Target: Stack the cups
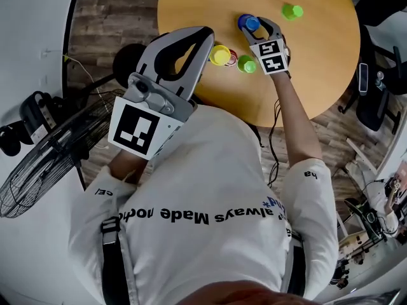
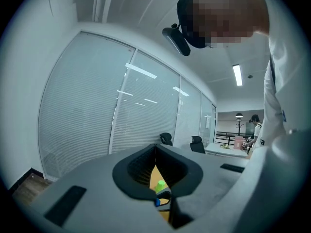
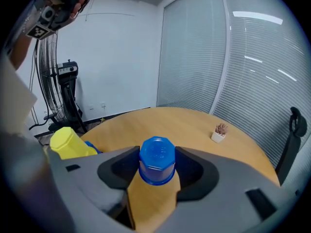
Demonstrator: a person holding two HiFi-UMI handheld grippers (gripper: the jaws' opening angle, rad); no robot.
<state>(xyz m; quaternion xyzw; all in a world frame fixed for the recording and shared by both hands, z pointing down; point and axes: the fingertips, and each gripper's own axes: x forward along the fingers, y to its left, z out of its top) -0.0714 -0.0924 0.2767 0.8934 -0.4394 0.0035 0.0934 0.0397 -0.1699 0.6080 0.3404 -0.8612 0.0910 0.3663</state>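
Observation:
On the round wooden table [image 1: 318, 62], my right gripper [image 1: 252, 25] is shut on an upside-down blue cup [image 1: 248, 23]. In the right gripper view the blue cup [image 3: 157, 160] sits squarely between the jaws of the right gripper [image 3: 156, 171], above the tabletop. A yellow cup [image 1: 220, 54] [image 3: 68, 142] and a green cup [image 1: 247, 64] stand close together just left of that gripper, with a bit of red [image 1: 233, 60] between them. A second green cup [image 1: 292, 11] stands apart at the far side. My left gripper [image 1: 205, 35] [image 2: 163, 203] hovers near the yellow cup, shut and empty.
A small white pot with a dried plant [image 3: 221, 132] stands on the table's far side. A floor fan [image 1: 51, 164] is at the left beside the table. Office chairs [image 1: 375, 100] stand at the right. Window blinds run behind the table.

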